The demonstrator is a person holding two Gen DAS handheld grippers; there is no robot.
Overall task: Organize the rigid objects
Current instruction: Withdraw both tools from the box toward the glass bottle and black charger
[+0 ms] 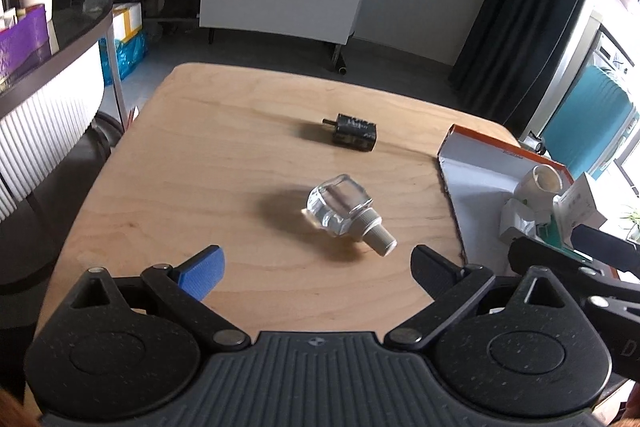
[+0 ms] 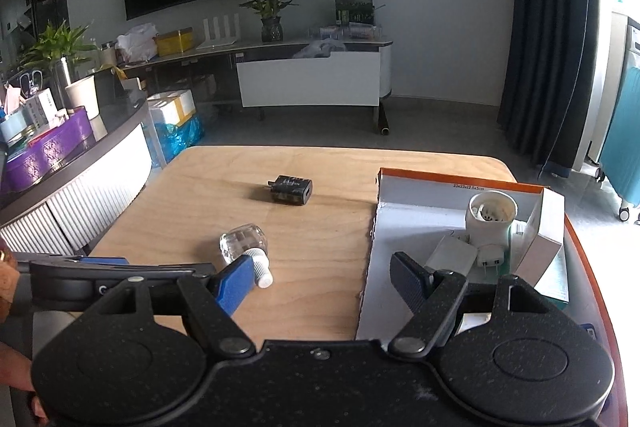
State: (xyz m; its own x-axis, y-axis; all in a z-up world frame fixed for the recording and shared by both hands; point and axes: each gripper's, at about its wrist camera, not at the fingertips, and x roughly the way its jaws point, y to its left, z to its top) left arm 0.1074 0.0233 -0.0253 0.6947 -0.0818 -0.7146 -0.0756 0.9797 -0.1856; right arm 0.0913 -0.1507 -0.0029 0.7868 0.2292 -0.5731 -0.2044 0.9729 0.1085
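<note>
Left gripper [image 1: 318, 269] agape, angled tableward

Matt wooden table [image 1: 200, 147] bears a glossy clear bottle [image 1: 340, 207] (ribbed cap).

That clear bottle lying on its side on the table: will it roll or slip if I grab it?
The clear bottle looks like thick, faceted glass, so probably heavy for its size and slick against the pads. Its flat faces should limit rolling, though the round ribbed cap may let it pivot if nudged. Likely breakable, so don't drop it.
</note>
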